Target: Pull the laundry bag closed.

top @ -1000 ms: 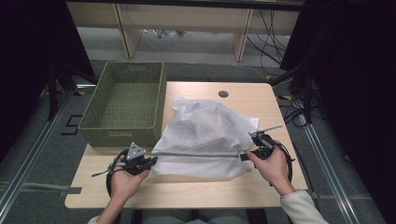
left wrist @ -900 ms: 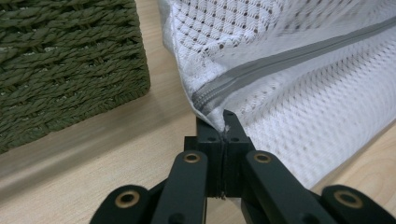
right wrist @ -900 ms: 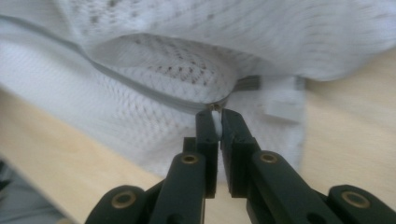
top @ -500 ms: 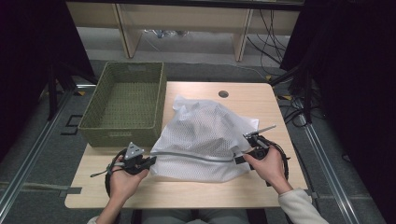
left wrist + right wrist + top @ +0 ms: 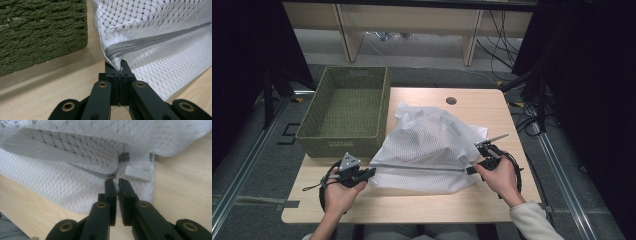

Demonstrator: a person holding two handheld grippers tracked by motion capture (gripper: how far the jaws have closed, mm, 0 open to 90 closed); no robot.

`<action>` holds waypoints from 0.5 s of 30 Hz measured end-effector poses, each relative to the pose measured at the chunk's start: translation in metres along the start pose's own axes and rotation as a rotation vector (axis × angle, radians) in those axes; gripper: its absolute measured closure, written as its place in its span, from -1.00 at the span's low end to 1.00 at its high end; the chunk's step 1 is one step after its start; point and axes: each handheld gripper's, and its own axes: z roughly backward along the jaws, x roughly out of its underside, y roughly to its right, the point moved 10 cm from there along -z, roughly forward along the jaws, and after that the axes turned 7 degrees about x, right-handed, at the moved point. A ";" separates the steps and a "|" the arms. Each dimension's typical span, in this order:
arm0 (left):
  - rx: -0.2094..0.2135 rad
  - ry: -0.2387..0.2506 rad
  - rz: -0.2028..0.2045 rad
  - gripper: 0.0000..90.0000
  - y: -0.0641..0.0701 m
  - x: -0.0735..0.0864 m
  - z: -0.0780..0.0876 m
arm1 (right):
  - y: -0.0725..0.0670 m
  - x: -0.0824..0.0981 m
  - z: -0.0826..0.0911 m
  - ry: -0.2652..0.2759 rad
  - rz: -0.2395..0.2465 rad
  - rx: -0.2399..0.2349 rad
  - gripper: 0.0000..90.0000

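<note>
White mesh laundry bag [image 5: 427, 145] with grey zipper [image 5: 422, 167] lies crumpled on wooden bench [image 5: 412, 205]; left gripper [image 5: 371, 173] and right gripper [image 5: 470, 170] fingers pinched on its opposite corners; woven olive basket [image 5: 347, 112] far left.

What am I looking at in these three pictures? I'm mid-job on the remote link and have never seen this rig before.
There is no robot arm here. A person sits at a wooden table and holds a hand-held two-jaw tool in each hand.

The wide picture comes from a camera above the table. The other two come from small cameras riding on each tool, looking along its black jaws.

On the table lies a white mesh laundry bag with a grey zipper running across it. Beside it stands an olive woven basket.

The left gripper is shut on the bag's corner at one end of the zipper. The right gripper pinches the bag's edge at the other end, next to a small white label. The zipper is stretched straight between them.
</note>
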 end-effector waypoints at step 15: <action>0.001 0.004 0.003 0.97 0.008 -0.001 -0.002 | -0.029 -0.004 0.029 0.041 0.037 -0.094 0.93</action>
